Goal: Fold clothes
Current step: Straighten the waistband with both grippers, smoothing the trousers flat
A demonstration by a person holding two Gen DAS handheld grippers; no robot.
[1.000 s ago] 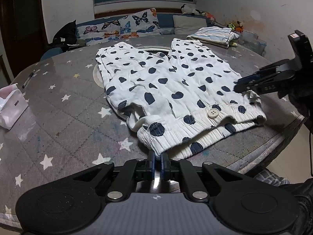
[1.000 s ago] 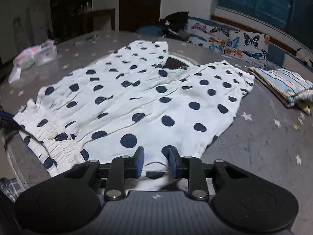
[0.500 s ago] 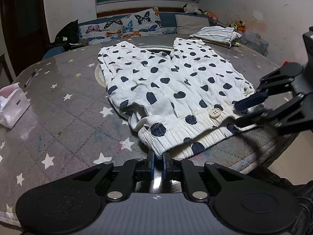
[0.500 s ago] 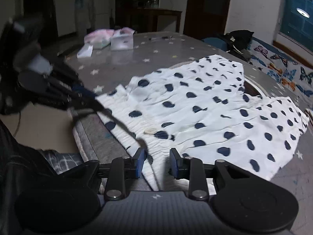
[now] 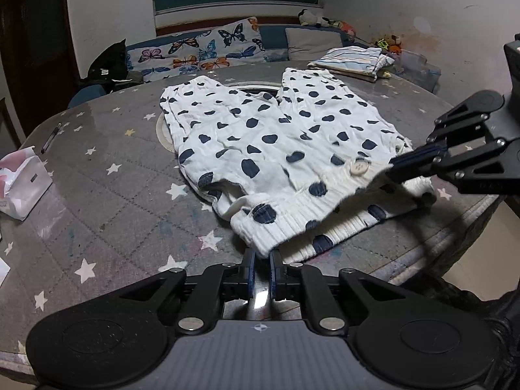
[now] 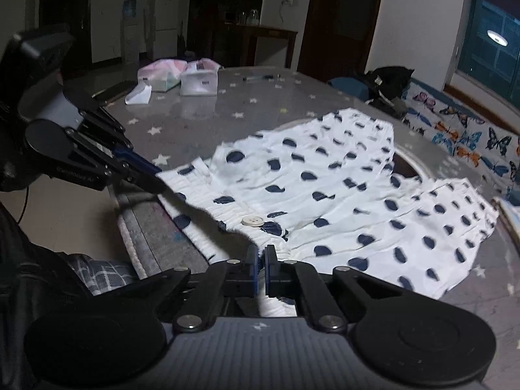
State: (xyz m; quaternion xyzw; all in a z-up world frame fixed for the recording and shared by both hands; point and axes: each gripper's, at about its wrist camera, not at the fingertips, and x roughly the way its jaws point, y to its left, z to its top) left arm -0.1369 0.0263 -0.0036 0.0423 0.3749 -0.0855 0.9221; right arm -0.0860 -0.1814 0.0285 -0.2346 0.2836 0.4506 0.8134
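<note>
A tissue pack [image 5: 22,182] sits by the tabletop's [image 5: 97,214] left edge. The polka-dot shorts [image 5: 276,149] lie mid-table, waistband at the near edge; the left gripper [image 5: 260,256] pinches its left corner, the right gripper [image 6: 260,256] its right corner, both clamped on fabric.

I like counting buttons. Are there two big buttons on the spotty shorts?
No, the left wrist view shows just one big pale button on the ribbed waistband of the spotty shorts.
</note>
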